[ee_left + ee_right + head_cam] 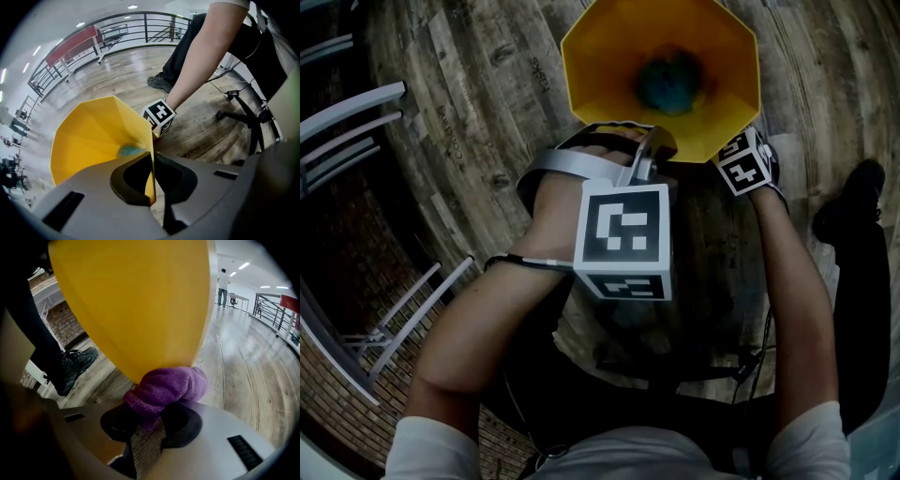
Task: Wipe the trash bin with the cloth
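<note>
Left gripper is clamped on the near rim of the trash bin, one jaw inside the wall and one outside, with the thin yellow edge pinched between them. In the head view its marker cube sits at the centre of the frame and its tips reach up towards twelve o'clock, where the bin stands on the wooden floor. At nine o'clock from the cube, grey railing bars cross the left edge of that view.

The bin is yellow with a wide eight-sided mouth that narrows downward. A small blue thing lies at its bottom, too blurred to name.

At about three o'clock from the left gripper's tips, just beside the bin's outer wall, is the right gripper. Its jaws are closed on a purple cloth, which bunches up above the jaw tips at twelve o'clock in the right gripper view. The cloth touches the outside of the bin's wall near its lower edge. Further out at three o'clock in the head view, a dark shoe rests on the floor.
</note>
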